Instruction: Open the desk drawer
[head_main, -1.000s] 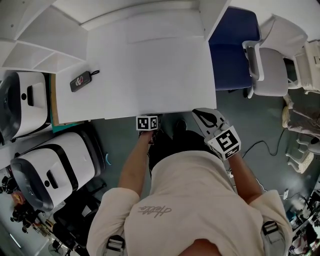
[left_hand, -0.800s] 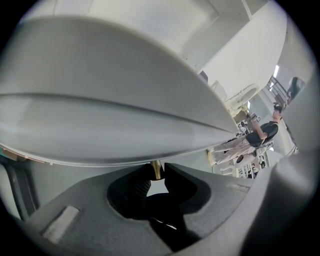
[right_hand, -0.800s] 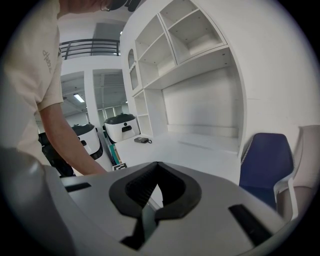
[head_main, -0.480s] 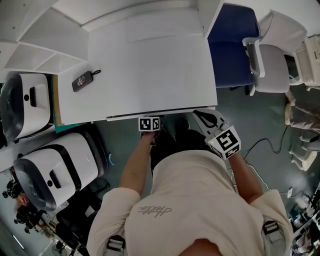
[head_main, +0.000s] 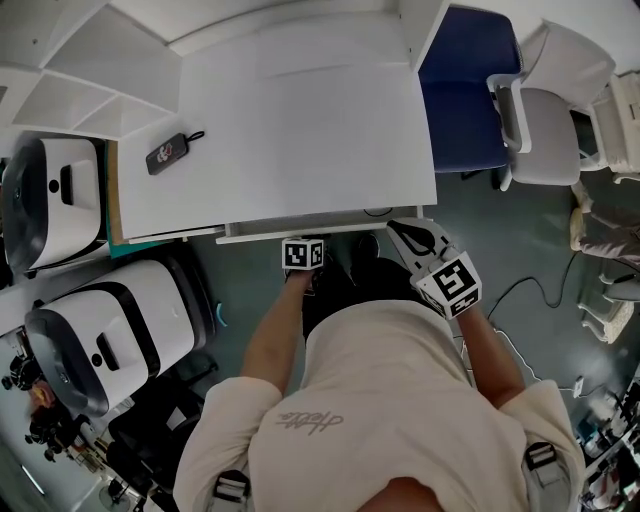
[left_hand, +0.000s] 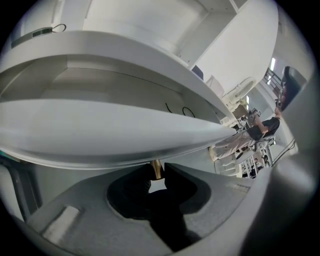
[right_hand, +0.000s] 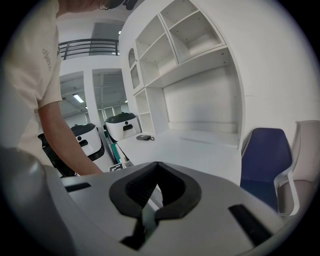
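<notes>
The white desk (head_main: 300, 120) has a shallow drawer (head_main: 330, 229) under its front edge, pulled out a little so its white front (left_hand: 100, 135) stands clear of the desktop. My left gripper (head_main: 302, 252) is at the drawer's middle, shut on the small brass drawer knob (left_hand: 156, 169), which sits between the dark jaws of the left gripper (left_hand: 156, 174). My right gripper (head_main: 425, 250) hovers by the desk's front right corner, apart from the drawer. The jaws of the right gripper (right_hand: 152, 197) are shut with nothing in them.
A small black device with a strap (head_main: 168, 153) lies on the desk's left part. White shelves (head_main: 70, 70) rise at the left. Two white machines (head_main: 50, 190) (head_main: 100, 340) stand left of me. A blue chair (head_main: 470, 90) and a grey chair (head_main: 560, 120) stand to the right.
The drawer has slid out from under the desktop toward me, and my left gripper has come back with its knob. The right gripper has stayed in place.
</notes>
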